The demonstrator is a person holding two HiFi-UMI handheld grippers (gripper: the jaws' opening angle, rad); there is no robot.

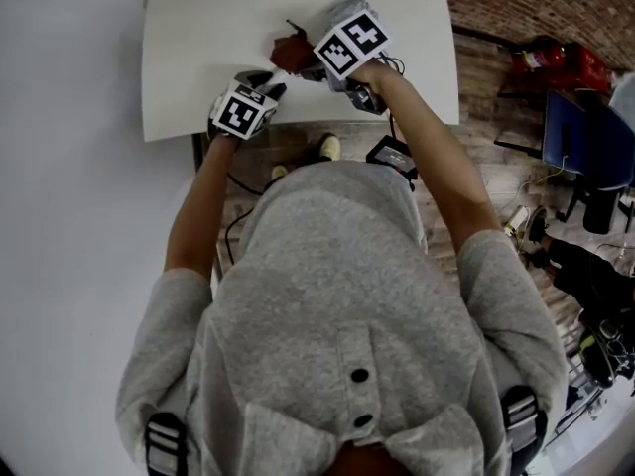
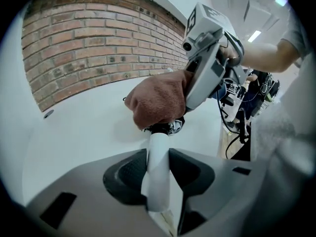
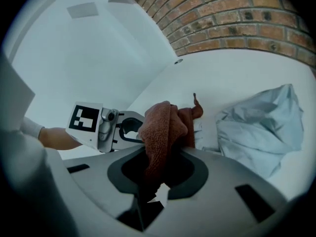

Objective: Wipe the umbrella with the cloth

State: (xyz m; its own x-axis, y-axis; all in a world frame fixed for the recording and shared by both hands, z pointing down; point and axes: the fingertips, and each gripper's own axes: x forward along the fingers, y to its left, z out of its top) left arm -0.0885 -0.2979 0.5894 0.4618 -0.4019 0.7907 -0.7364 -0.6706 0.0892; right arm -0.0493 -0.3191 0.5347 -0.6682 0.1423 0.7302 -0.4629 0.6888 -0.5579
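Note:
A folded pale blue umbrella lies on the white table [image 1: 198, 58]. Its pale handle [image 2: 158, 167] runs between my left gripper's [image 2: 158, 154] jaws, which are shut on it. In the right gripper view the crumpled canopy [image 3: 261, 127] lies to the right. A brown cloth [image 3: 165, 127] is bunched in my right gripper [image 3: 160, 169], which is shut on it. In the left gripper view the cloth [image 2: 158, 102] covers the umbrella just beyond the handle, with the right gripper [image 2: 205, 78] above it. From the head view, the cloth [image 1: 291, 53] shows between the left gripper [image 1: 266, 85] and the right gripper [image 1: 322, 65].
The table's near edge [image 1: 298, 127] runs just under both grippers. A brick wall [image 2: 98, 48] rises behind the table. Below, cables and a black box [image 1: 392, 154] lie on the brick floor. A red object [image 1: 556, 65] and a blue chair [image 1: 585, 137] stand at the right.

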